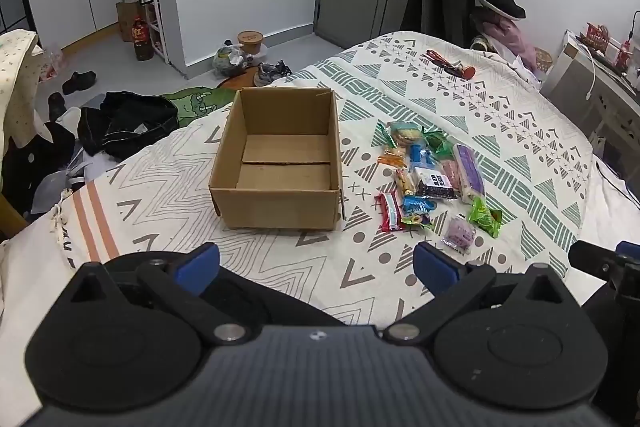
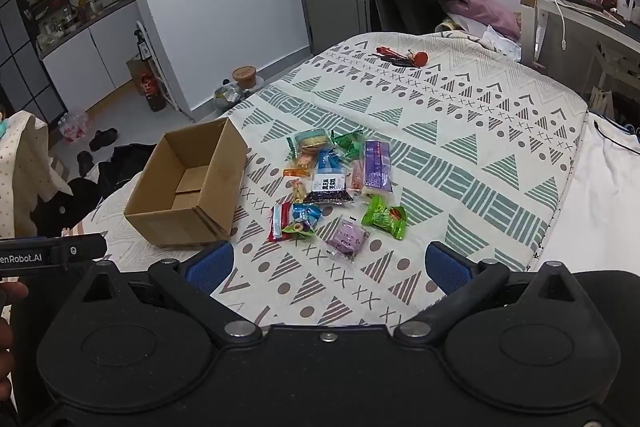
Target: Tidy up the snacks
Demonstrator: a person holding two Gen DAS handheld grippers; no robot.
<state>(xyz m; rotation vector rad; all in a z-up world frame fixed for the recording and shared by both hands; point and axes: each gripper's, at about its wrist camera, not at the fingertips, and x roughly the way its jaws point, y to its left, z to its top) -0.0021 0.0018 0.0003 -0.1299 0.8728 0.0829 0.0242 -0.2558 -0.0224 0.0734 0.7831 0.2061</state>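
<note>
Snacks (image 2: 334,187) lie heaped right of the empty cardboard box (image 1: 280,163); left gripper (image 1: 316,269) and right gripper (image 2: 328,265) both spread apart, nothing between.

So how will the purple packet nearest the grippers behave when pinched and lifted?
The purple packet looks like a thin clear wrapper around a rounded filling, so probably light and crinkly, perhaps slippery. The filling may squash under a hard pinch. It lies flat on the bedspread, so rolling seems unlikely.
</note>
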